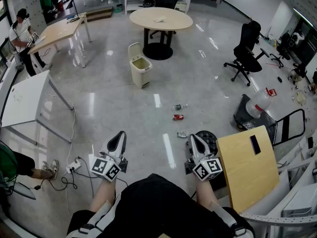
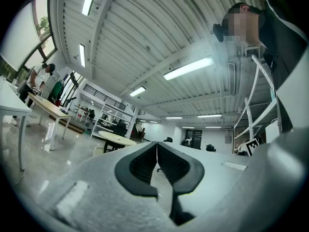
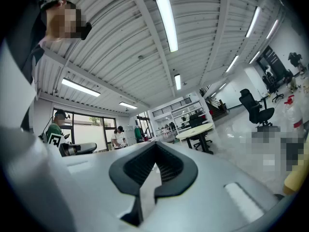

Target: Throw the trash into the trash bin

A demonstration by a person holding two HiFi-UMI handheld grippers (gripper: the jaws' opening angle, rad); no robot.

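Observation:
A cream trash bin (image 1: pixel 140 66) with its lid up stands on the shiny floor in front of a round table. Three pieces of trash lie closer to me: a crumpled clear bottle (image 1: pixel 179 106), a red can (image 1: pixel 178 117) and a small pale scrap (image 1: pixel 183 134). My left gripper (image 1: pixel 120 134) is held low at the left, shut, with nothing between its jaws (image 2: pixel 157 143). My right gripper (image 1: pixel 193 138) is just right of the pale scrap, above the floor, also shut and empty (image 3: pixel 155 144). Both point forward, about level.
The round table (image 1: pixel 161 19) is behind the bin. A white table (image 1: pixel 27 98) and a wooden desk (image 1: pixel 57 31) stand at the left, with cables and a power strip (image 1: pixel 74 165) on the floor. A wooden board (image 1: pixel 247 165), a water jug (image 1: pixel 257 103) and an office chair (image 1: pixel 246 51) are at the right.

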